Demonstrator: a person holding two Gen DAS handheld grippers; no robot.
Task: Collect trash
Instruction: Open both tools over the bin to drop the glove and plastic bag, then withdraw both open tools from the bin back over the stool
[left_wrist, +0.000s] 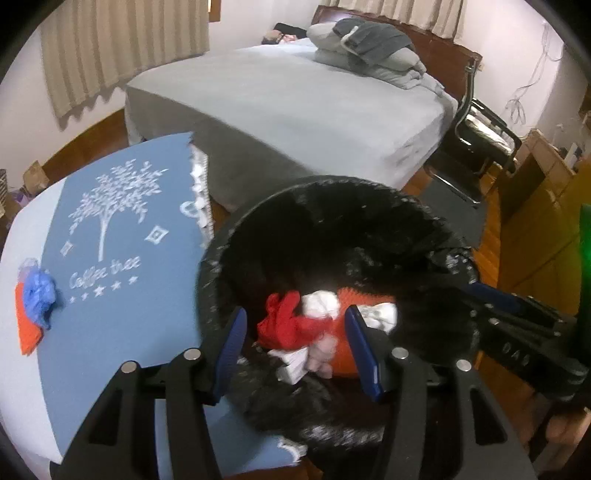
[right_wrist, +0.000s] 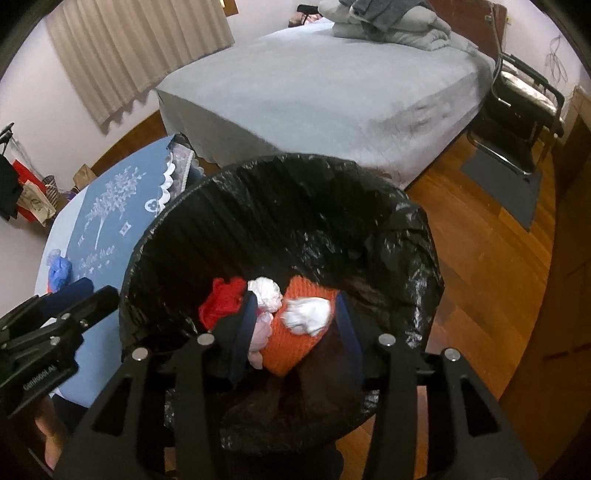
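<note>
A bin lined with a black bag stands beside a table. In it lie a red crumpled piece, white paper wads, a pinkish scrap and an orange knitted piece. My left gripper hangs over the bin mouth, open, its blue pads clear of the trash below. My right gripper hovers over the same bin from the other side, open too, nothing pressed between its pads. On the table's blue cloth rest a crumpled blue bag and an orange scrap.
A grey bed with folded bedding stands behind the bin. A black metal chair and a dark mat are on the wooden floor to the right. Paper bags lean by the left wall.
</note>
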